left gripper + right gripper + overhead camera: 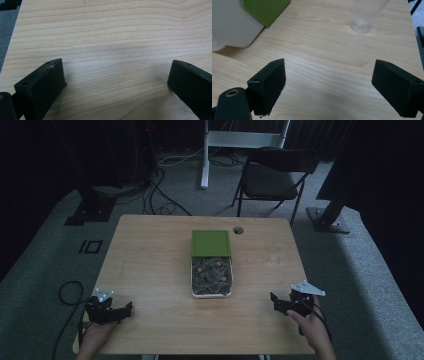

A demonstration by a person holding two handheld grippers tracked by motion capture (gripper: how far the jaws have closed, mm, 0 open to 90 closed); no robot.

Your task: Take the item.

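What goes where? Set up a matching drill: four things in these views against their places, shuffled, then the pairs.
Things:
1 green lid
2 clear container
3 left gripper
4 folding chair

Places:
A table's near left corner
B floor beyond the table
C table centre, nearer the person
D table centre, farther from the person

Pairs: 1-D, 2-C, 3-A, 4-B
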